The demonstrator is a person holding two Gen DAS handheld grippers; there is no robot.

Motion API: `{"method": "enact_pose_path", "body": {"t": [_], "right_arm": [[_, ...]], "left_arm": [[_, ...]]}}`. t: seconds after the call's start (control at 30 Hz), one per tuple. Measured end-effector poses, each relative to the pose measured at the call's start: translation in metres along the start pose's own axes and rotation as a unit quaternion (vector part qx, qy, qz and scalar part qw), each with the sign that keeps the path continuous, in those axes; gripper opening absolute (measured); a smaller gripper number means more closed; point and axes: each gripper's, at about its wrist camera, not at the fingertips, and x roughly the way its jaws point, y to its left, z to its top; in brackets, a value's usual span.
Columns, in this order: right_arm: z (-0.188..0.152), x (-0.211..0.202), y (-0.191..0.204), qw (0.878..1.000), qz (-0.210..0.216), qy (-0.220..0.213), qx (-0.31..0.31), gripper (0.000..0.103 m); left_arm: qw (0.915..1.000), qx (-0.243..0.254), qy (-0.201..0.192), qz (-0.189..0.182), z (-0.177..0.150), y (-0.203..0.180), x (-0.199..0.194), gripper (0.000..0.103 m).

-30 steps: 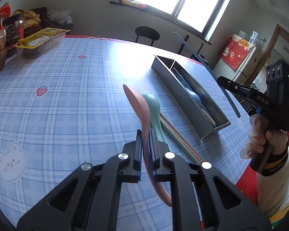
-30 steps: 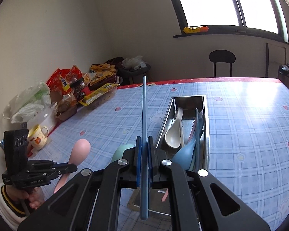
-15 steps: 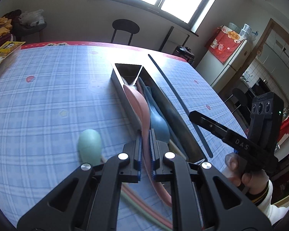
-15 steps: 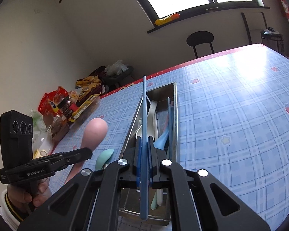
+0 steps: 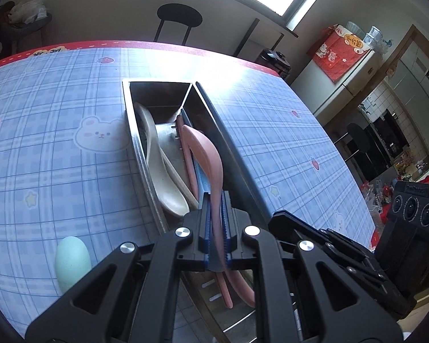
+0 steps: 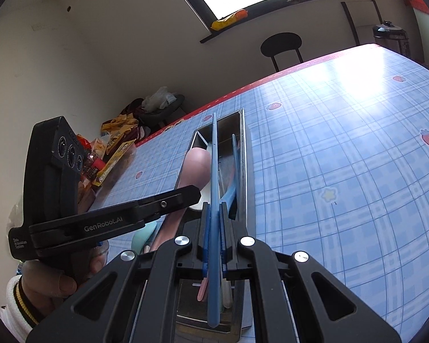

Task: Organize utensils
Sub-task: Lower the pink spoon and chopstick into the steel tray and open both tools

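Blue-checked desk [image 5: 57, 148], steel tray [image 5: 128, 120] in the middle. Left gripper [image 5: 214, 225] fingers clamped on pink spoon [image 5: 206, 154], poised over tray; right gripper [image 6: 213, 228] clamped on blue chopstick [image 6: 214, 154]. Placing step; next, probably lower and release.

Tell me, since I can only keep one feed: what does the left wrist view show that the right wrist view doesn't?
Only the left wrist view shows the white spoon lying clearly in the tray, plus the fridge. Only the right wrist view shows the blue chopstick in the right tongs, the snack bags and the person's hand. Both show the metal tray, the pink spoon held by the left tongs, and the green spoon.
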Motion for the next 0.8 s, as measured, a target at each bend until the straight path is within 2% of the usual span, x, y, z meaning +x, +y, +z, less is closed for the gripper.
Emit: {"method": "enact_pose_path", "body": {"t": [0.07,0.57,0.6,0.63,0.7,0.73,0.77,0.8], "right_arm": [[0.001,0.003,0.0,1.0,-0.002,0.001,0.002,0.006],[-0.001,0.022,0.002,1.0,-0.026,0.014,0.001,0.007],[-0.001,0.022,0.003,1.0,-0.026,0.013,0.0,0.007],[0.0,0.021,0.004,1.0,-0.024,0.011,-0.003,0.008],[0.001,0.017,0.008,1.0,-0.023,0.003,-0.011,0.009],[0.002,0.014,0.009,1.0,-0.022,-0.003,-0.015,0.01],[0.003,0.011,0.011,1.0,-0.019,-0.01,-0.019,0.016],[0.004,0.007,0.012,0.999,-0.018,-0.018,-0.024,0.029]], "left_arm": [[1.0,0.003,0.004,-0.002,0.001,-0.002,0.005,0.011],[0.9984,-0.008,-0.002,0.055,0.025,0.008,0.027,0.011],[0.9981,-0.006,-0.006,0.062,0.027,0.008,0.027,0.012],[0.9974,-0.002,-0.014,0.07,0.03,0.007,0.026,0.019],[0.9972,-0.001,-0.026,0.071,0.033,0.007,0.019,0.025],[0.9971,0.002,-0.032,0.069,0.037,0.007,0.013,0.028],[0.9967,0.008,-0.04,0.071,0.039,0.006,0.006,0.031],[0.9957,0.015,-0.051,0.076,0.041,0.005,-0.004,0.034]]}}
